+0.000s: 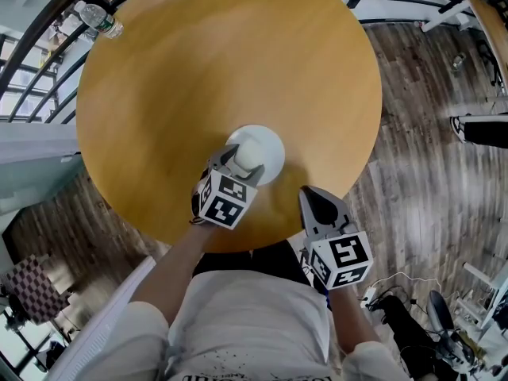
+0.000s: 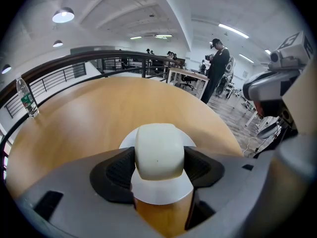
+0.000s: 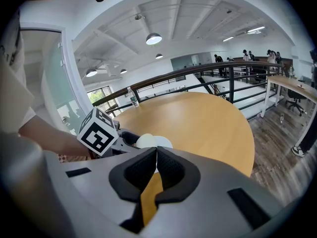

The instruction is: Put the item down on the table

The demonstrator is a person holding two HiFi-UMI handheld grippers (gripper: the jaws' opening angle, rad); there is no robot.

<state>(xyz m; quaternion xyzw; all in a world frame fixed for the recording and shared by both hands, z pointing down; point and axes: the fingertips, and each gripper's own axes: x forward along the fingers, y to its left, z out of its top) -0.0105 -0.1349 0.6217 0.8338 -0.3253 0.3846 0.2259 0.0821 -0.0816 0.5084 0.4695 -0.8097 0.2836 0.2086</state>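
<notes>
- Fingers (image 2: 115,171) of the left gripper (image 1: 239,159) are clenched on a cream-white rounded block (image 2: 159,150); one black ribbed pad presses each side of the block.
- The block sits over a white round plate (image 1: 275,144). The views do not show whether the underside of the block touches the plate or stands clear of it.
- The plate lies on the round wooden bench (image 1: 198,70), in the half nearest the person and well in from the rim.
- The fingers of the right gripper (image 3: 156,156) are shut against each other with nothing between them; a strip of bench wood shows through the gap below the pads.
- In the head view the right gripper lies at the near rim of the bench, to the right of the left gripper and apart from the plate. Its fingertips are over the bench and its marker cube (image 1: 343,260) is beyond the rim.
- The marker cube of the left gripper (image 1: 226,198) is over the bench, just short of the near rim.
- A clear water bottle (image 1: 99,18) stands upright at the far left rim of the bench, well apart from the plate.
- A dark railing (image 2: 99,59) runs behind the bench.
- A person in dark clothing (image 2: 217,68) stands on the wood-plank floor (image 1: 421,133) beyond the bench.
</notes>
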